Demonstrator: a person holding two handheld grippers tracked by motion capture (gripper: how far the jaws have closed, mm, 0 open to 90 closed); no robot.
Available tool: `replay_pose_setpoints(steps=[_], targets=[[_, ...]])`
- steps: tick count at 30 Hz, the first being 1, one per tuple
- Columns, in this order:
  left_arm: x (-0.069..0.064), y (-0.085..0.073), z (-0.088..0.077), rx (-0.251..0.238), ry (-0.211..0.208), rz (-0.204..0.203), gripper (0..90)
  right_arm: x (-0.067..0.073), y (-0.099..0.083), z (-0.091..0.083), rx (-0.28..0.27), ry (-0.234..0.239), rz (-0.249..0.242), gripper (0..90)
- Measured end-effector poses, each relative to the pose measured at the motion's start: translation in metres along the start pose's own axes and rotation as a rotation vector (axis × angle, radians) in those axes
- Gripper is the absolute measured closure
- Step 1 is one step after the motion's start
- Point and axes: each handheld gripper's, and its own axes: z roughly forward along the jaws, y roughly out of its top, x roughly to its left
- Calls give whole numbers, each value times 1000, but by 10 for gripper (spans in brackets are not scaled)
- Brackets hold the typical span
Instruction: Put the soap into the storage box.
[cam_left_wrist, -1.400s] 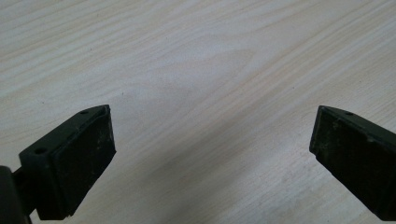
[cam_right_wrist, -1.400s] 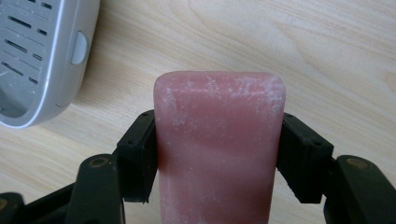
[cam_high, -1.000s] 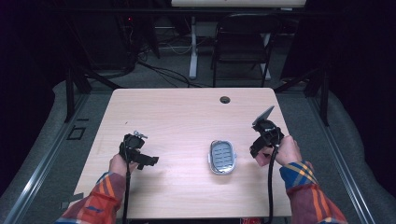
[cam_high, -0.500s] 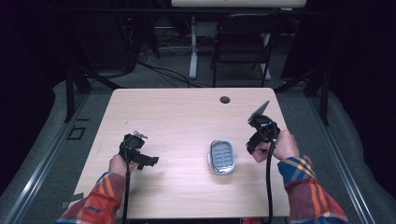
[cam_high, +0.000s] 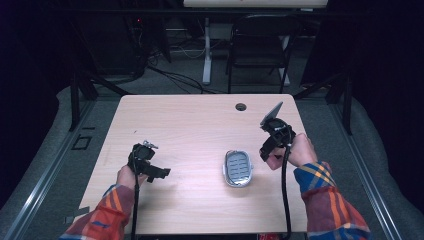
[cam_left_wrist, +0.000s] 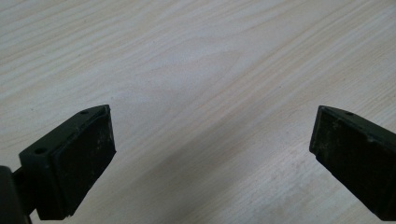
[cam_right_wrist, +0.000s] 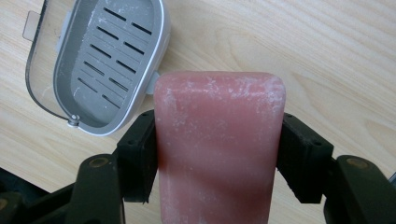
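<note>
A pale wood-grain table (cam_high: 200, 130) stands in a dim room on grey floor, with a small round cable hole (cam_high: 241, 107) near its far edge, a dark folding chair (cam_high: 258, 47) beyond it, and cables trailing across the floor behind. A grey slotted soap dish (cam_high: 238, 168) with a white rim and a clear hinged lid lies on the table, right of centre and toward the near side. The right gripper (cam_high: 268, 145) is held just right of the dish, above the table, and its jaws are clamped on the two sides of a pink soap bar (cam_right_wrist: 219, 140) dusted with white. In the right gripper view, the empty dish (cam_right_wrist: 105, 60) lies at the upper left, apart from the bar. The left gripper (cam_high: 155, 172) sits near the table's left near side, well apart from the dish, jaws spread wide over bare wood (cam_left_wrist: 205, 70). From above, the soap is hidden by the right gripper and hand (cam_high: 295, 150). The bar's near end is cut off at the bottom edge of the right gripper view.
</note>
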Motion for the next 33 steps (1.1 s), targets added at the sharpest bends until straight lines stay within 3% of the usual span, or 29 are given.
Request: replay_pose_setpoints(steps=[5,6,8,18,33], targets=[[0,0,0,1,0,-2,1,4,5,-2,-1,-5,-4,372],[1,0,0,2,0,0,1,3,7,-4,25,-9,-31,372],[0,0,1,0,-1,0,1,7,7,-3,-8,-5,-12,372],[0,0,0,-1,-5,4,1,19,16,-4,2,-2,-34,372],[-1,0,1,0,-1,6,1,39,33,10,68,-8,-89,372]])
